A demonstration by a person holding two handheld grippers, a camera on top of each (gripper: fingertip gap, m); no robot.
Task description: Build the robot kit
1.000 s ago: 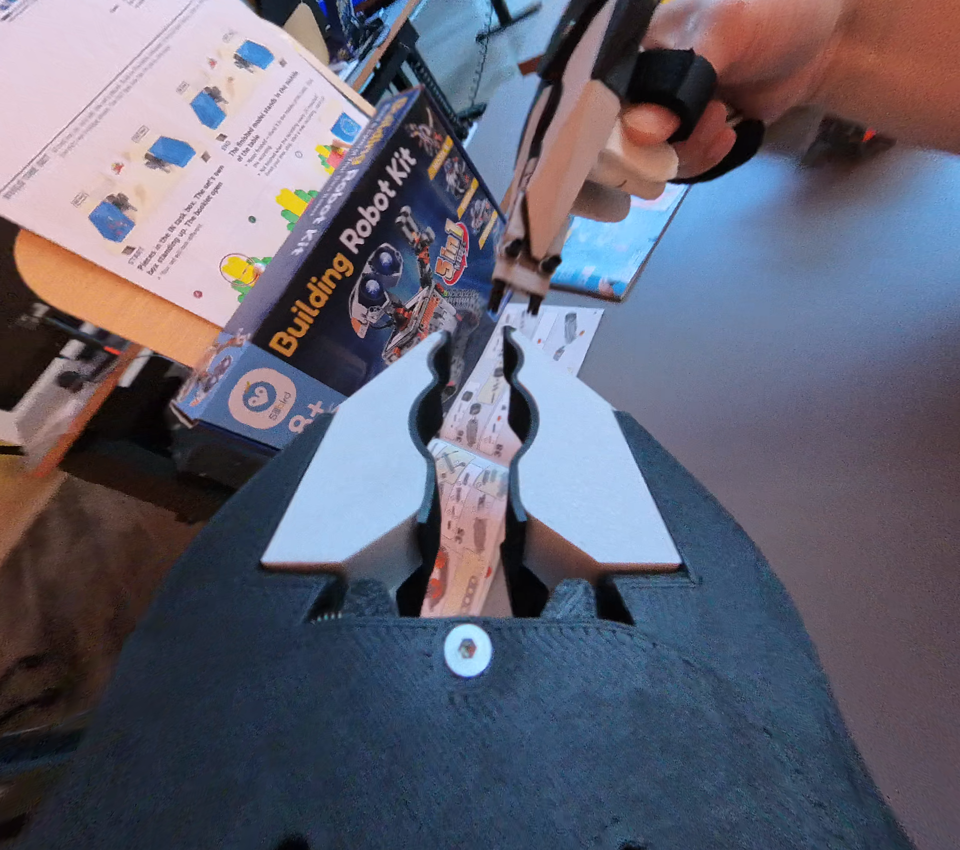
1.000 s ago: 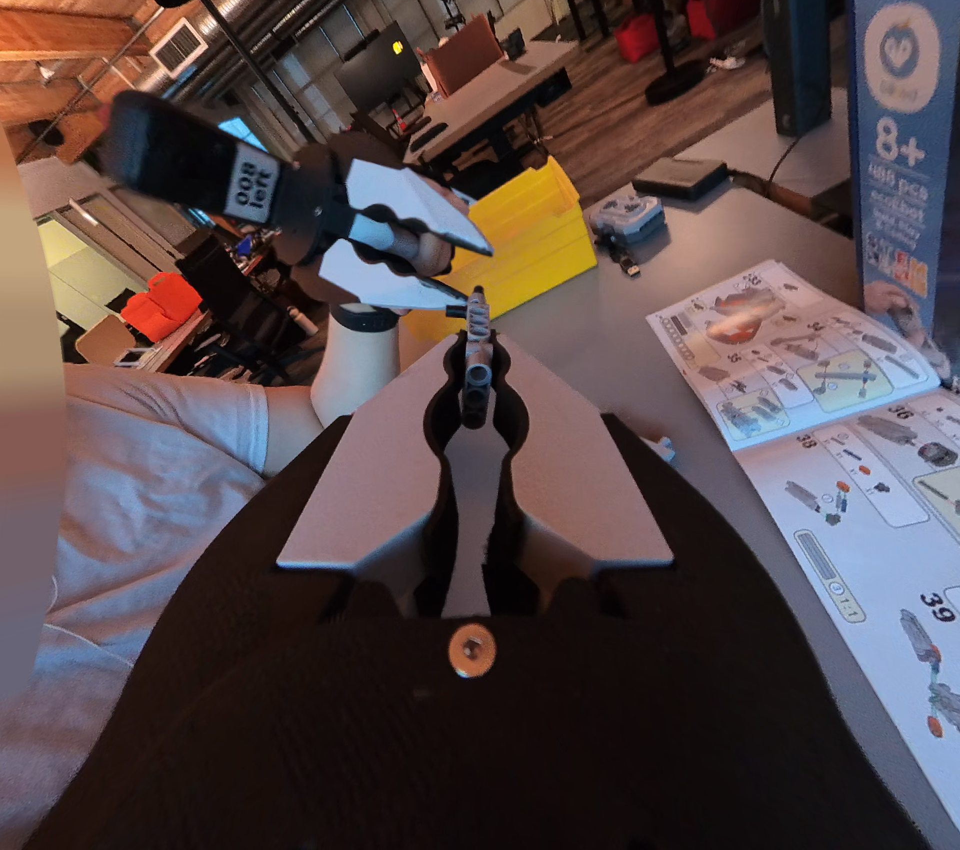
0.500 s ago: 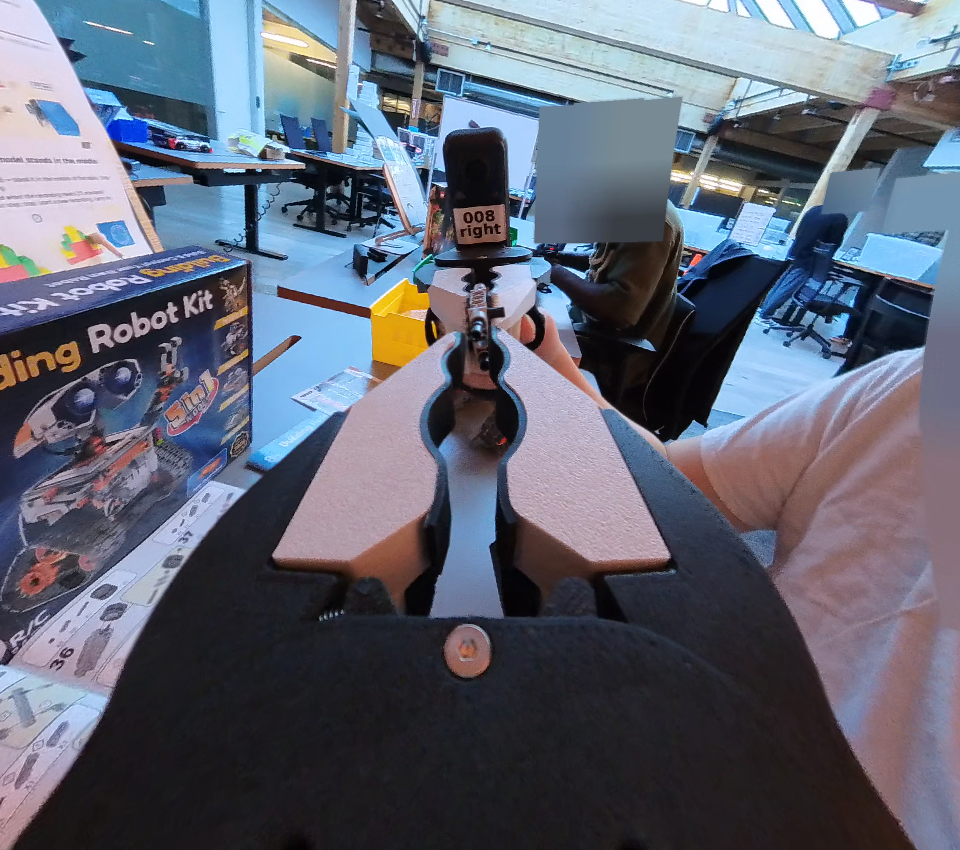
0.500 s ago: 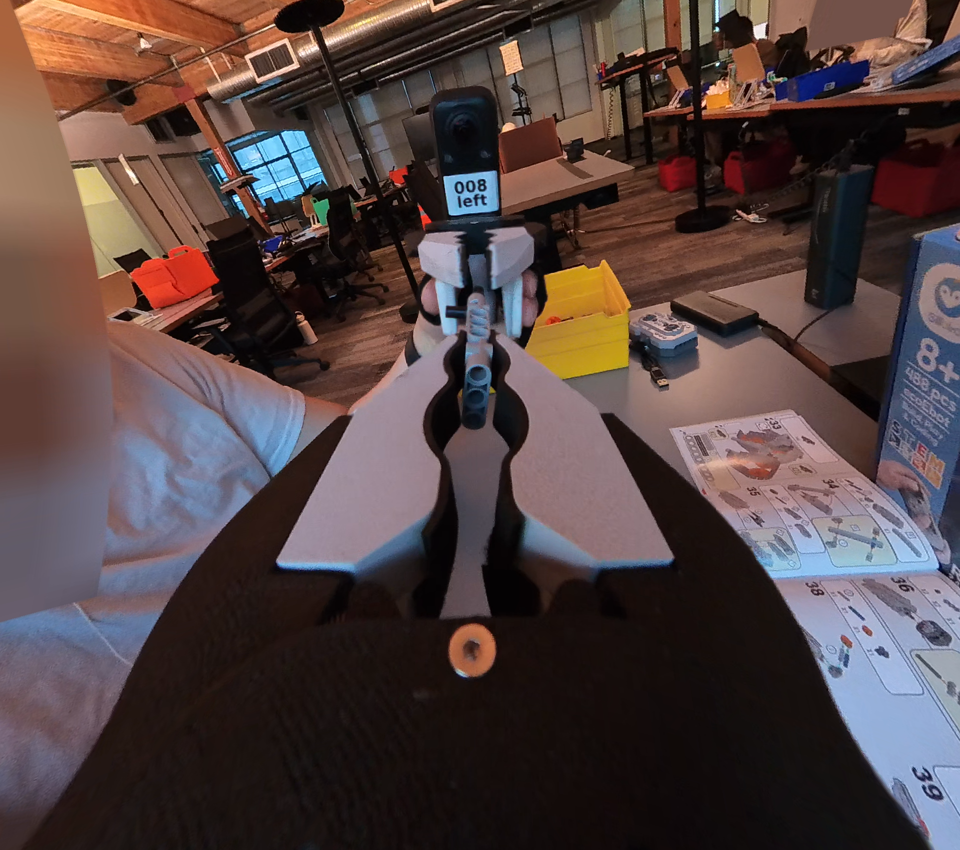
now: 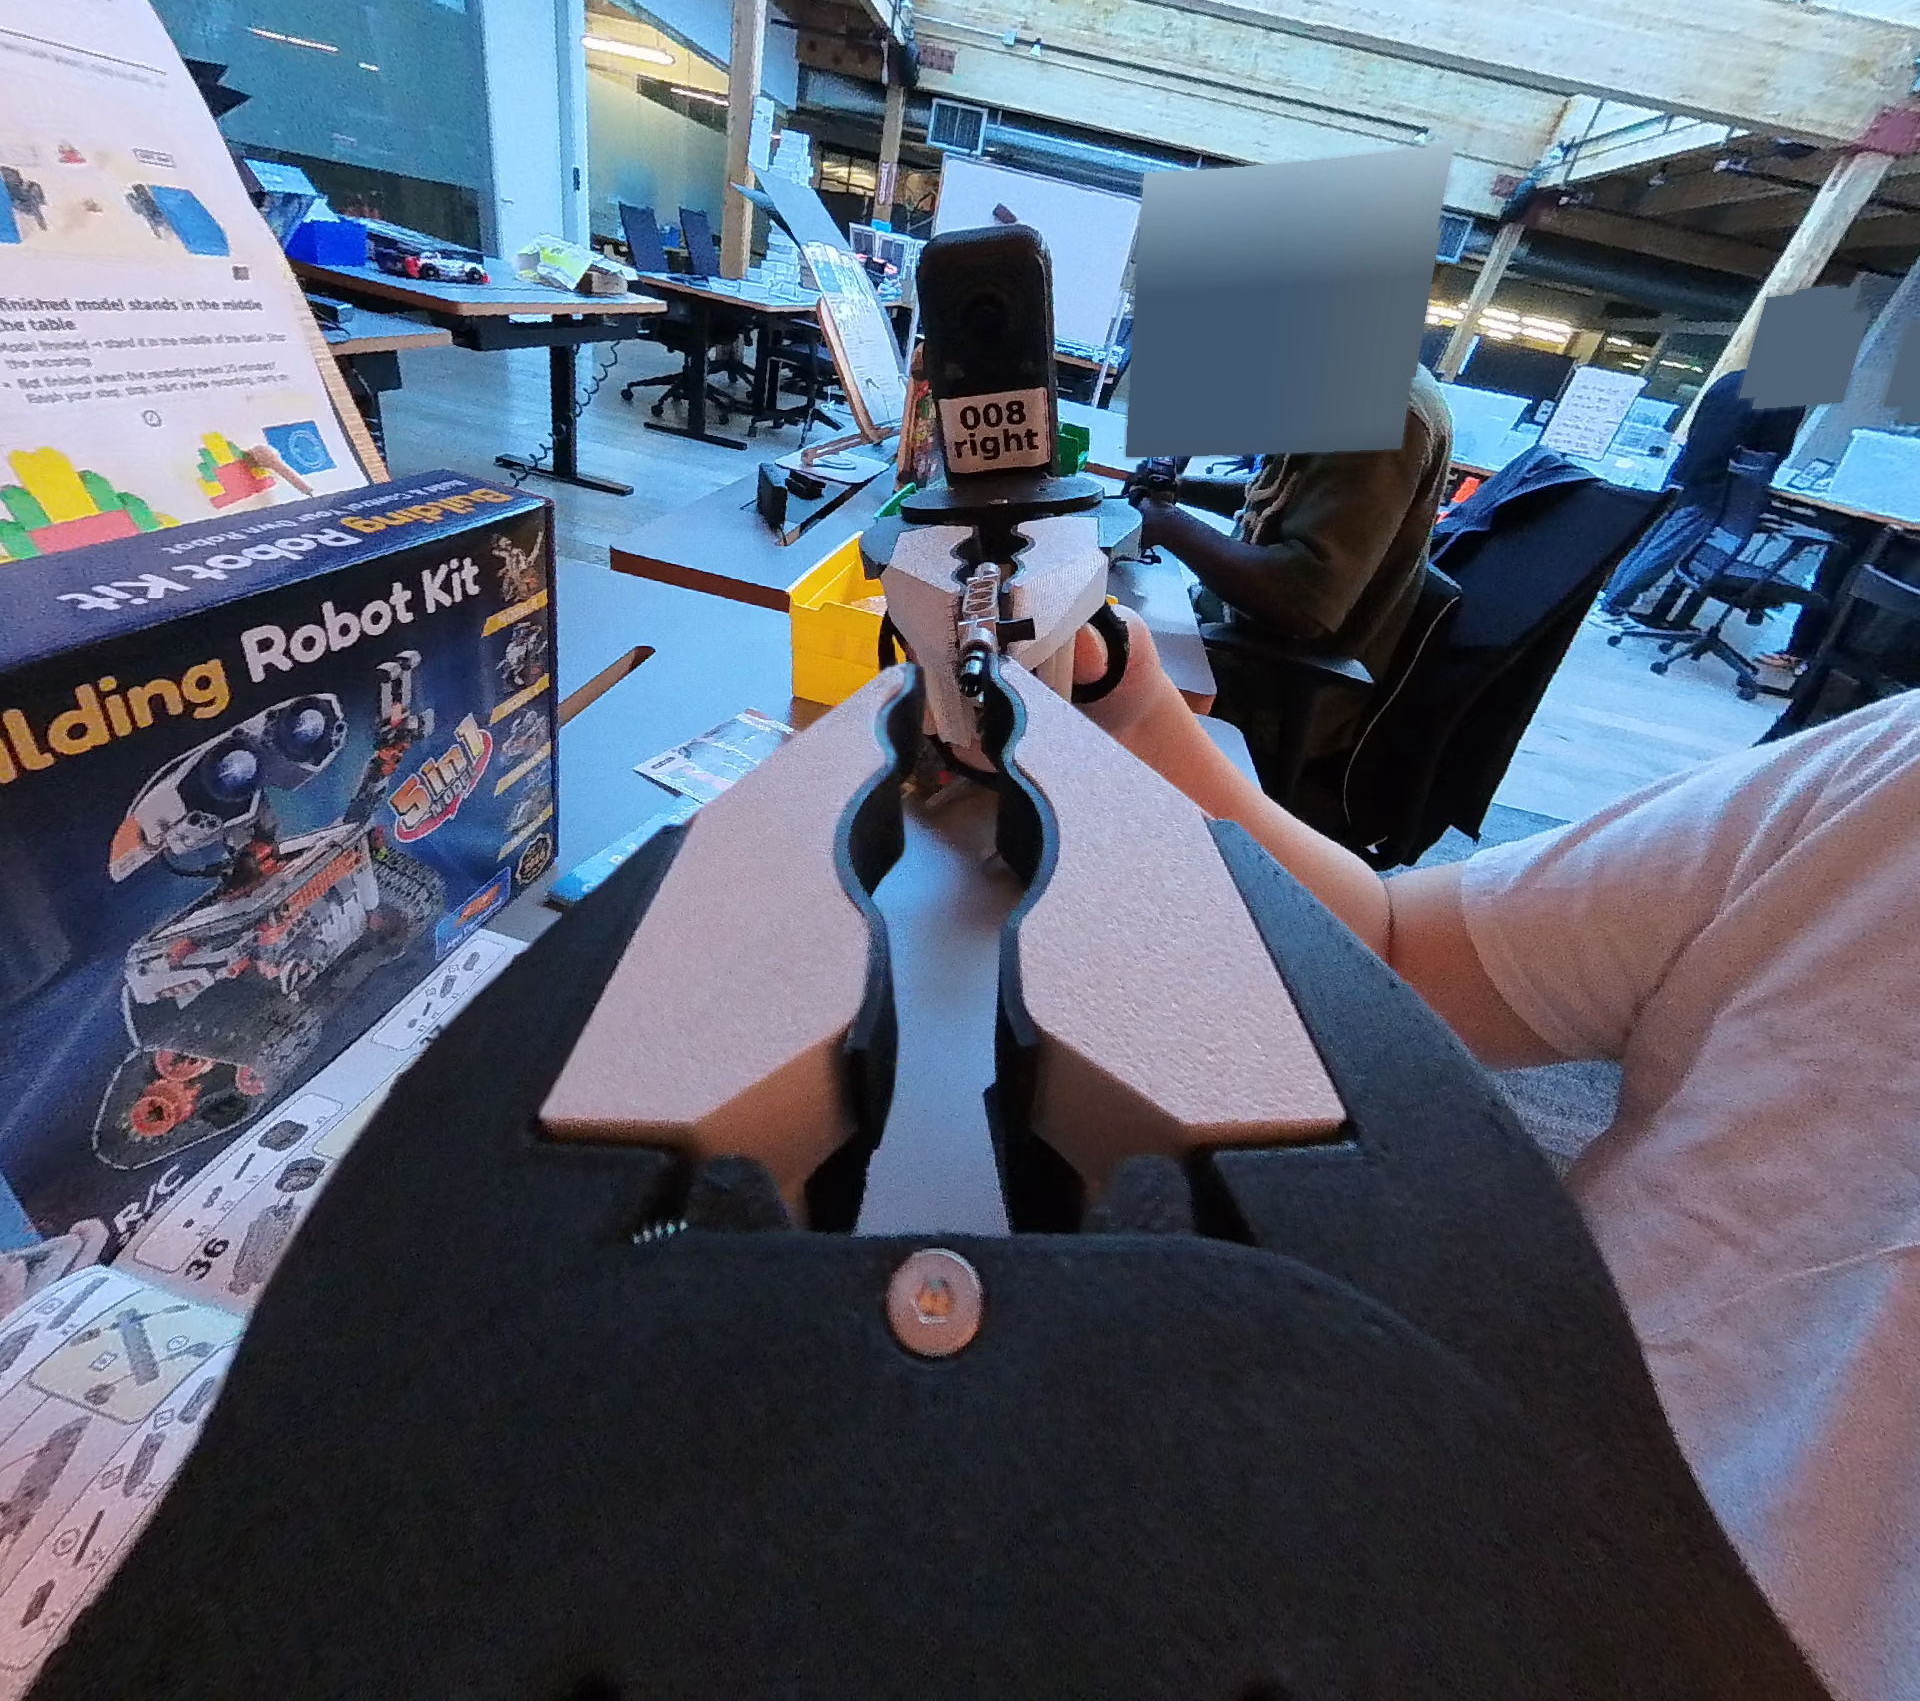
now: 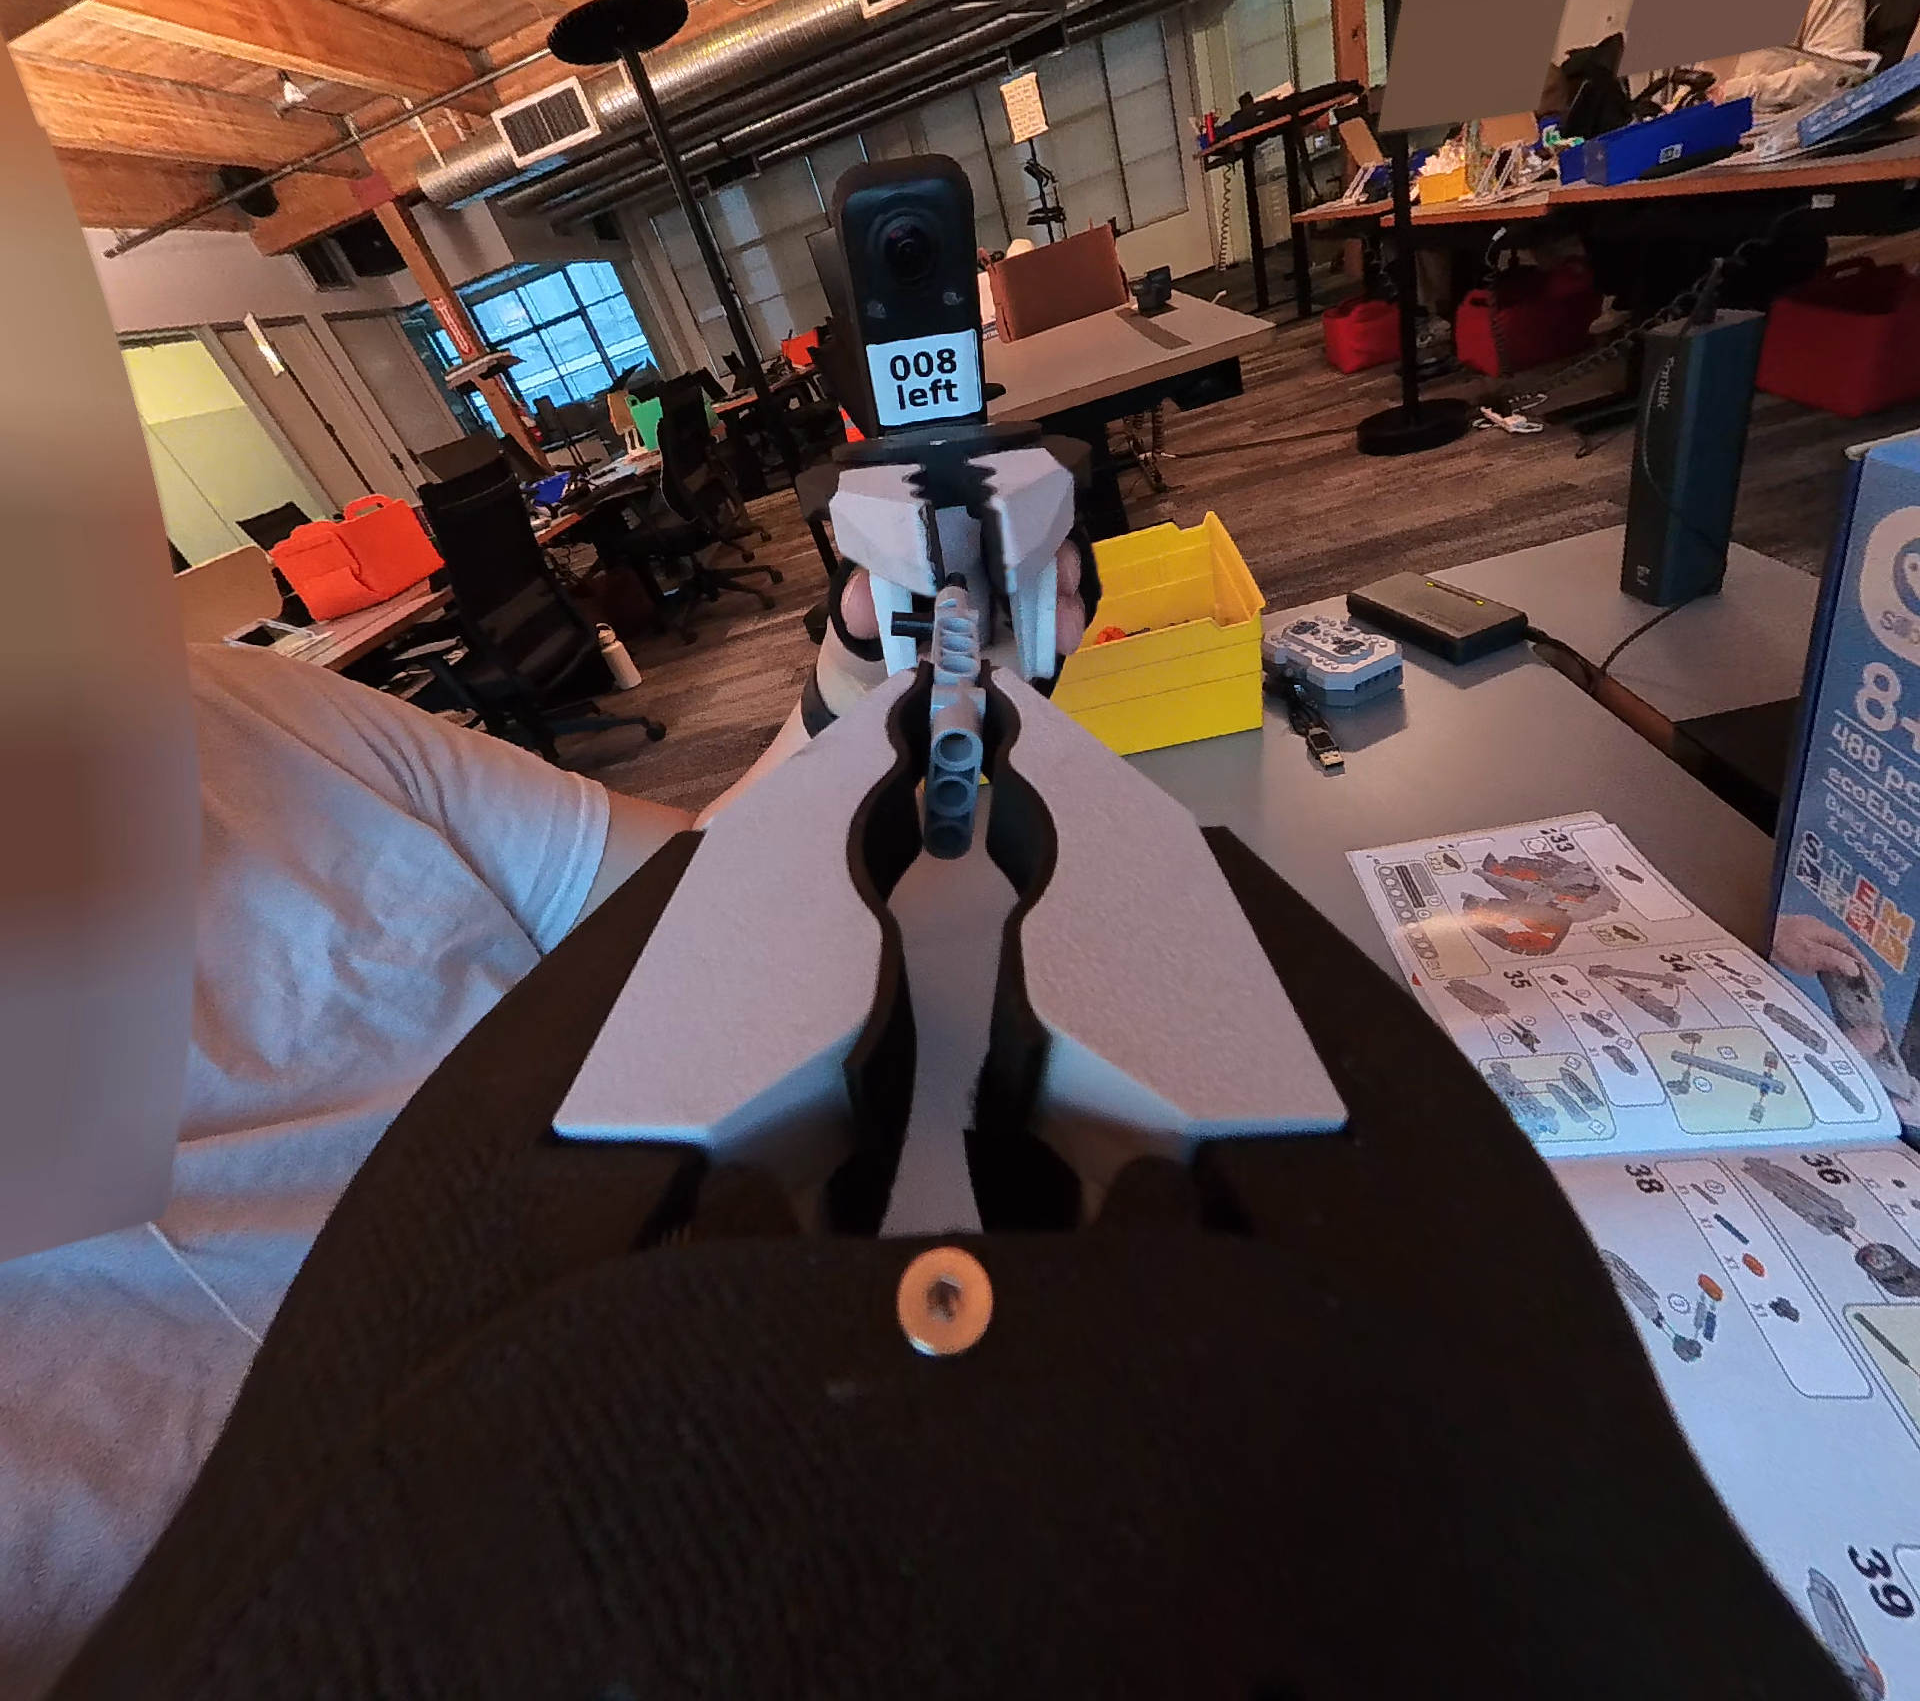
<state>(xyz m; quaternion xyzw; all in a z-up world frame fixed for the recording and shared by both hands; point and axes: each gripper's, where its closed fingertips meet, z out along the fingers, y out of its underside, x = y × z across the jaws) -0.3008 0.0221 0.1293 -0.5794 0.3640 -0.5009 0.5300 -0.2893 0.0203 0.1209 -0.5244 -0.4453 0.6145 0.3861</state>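
Observation:
My right gripper is shut on a grey studless beam and holds it pointing forward, above the table. A short black pin sticks out sideways near the beam's far end. My left gripper faces the right gripper head-on. Its jaws stand slightly apart, with the beam's tip reaching in between its fingertips. In the right wrist view the left gripper shows both fingers spread on either side of the beam. Whether they touch it I cannot tell.
A blue robot kit box stands on the grey table beside an open instruction booklet. Behind are a yellow bin, a grey control unit and a black adapter. A printed sheet leans at left. Both grippers' tips are close together, under 4 cm apart.
The left gripper swung up from pointing down at the booklet to level. Both grippers turned to face each other and closed in, so the beam's tip now sits between the left fingertips.

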